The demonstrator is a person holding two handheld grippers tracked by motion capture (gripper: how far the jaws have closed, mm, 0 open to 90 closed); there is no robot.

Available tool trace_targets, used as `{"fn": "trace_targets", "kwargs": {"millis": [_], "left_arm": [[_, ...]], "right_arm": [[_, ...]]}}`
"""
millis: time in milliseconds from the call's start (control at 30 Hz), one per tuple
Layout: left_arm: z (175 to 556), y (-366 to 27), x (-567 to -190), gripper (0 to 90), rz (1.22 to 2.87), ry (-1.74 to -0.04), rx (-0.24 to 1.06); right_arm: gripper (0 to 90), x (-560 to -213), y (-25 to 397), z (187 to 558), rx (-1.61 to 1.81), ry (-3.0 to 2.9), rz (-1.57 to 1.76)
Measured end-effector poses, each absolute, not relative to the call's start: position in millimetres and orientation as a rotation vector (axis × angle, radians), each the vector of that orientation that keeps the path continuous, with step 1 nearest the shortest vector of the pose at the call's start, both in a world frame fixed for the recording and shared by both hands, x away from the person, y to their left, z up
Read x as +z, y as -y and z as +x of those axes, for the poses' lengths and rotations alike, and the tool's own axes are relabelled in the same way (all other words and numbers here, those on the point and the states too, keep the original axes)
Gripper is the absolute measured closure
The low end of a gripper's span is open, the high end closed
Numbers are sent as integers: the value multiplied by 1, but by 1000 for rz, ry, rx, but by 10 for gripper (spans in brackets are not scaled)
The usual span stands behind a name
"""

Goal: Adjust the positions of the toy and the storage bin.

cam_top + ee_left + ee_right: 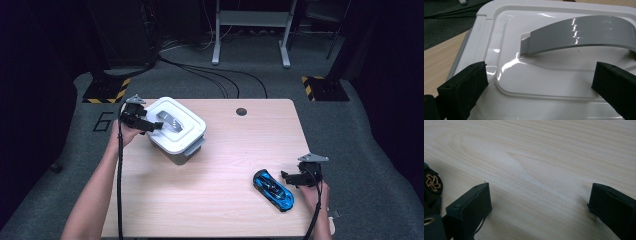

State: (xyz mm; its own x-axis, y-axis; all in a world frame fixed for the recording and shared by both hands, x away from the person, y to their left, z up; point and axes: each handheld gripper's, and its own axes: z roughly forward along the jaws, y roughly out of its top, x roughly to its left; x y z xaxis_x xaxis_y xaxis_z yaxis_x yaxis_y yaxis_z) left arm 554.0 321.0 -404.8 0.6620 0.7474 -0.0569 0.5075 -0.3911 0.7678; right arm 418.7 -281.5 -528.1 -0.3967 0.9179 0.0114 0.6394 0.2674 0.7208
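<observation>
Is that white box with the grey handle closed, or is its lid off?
Closed. The lid sits flat on the white box, grey handle on top; the open left gripper hovers over it.

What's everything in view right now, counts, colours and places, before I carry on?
box: 1, white with a grey handle on its lid, far left part of the table.
toy car: 1, blue and black, near right part of the table, just left of the right hand-held gripper.
table: 1, light wood, centre; a dark round hole near its far edge.
cables: several, black, on the grey floor beyond the table.
frame: 1, grey metal, far on the floor.
left hand-held gripper: 1, black, jaws open over the box lid.
right hand-held gripper: 1, black, jaws open over bare table beside the car.
forearms: 2, coming in from the near edge.
</observation>
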Motion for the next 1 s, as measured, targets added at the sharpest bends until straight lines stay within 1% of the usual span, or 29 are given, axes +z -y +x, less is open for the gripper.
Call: {"fn": "trace_targets", "kwargs": {"millis": [200, 300, 400, 633, 1000], "left_arm": [[554, -321, -405, 0, 2082, -959, 380], [551, -315, -405, 0, 2092, -935, 361], [549, -313, -407, 0, 2073, -935, 372], [542, -311, -408, 0, 2045, -953, 396], [530, -297, -410, 0, 2003, -1003, 431]], "right_arm": [[33, -528, 282, 419, 918, -2134, 1410], [33, -528, 282, 419, 918, -2133, 1410], [34, -528, 281, 419, 918, -2134, 1409], [34, -528, 281, 418, 918, -2134, 1409], [34, -528, 282, 418, 917, -2136, 1407]]}}
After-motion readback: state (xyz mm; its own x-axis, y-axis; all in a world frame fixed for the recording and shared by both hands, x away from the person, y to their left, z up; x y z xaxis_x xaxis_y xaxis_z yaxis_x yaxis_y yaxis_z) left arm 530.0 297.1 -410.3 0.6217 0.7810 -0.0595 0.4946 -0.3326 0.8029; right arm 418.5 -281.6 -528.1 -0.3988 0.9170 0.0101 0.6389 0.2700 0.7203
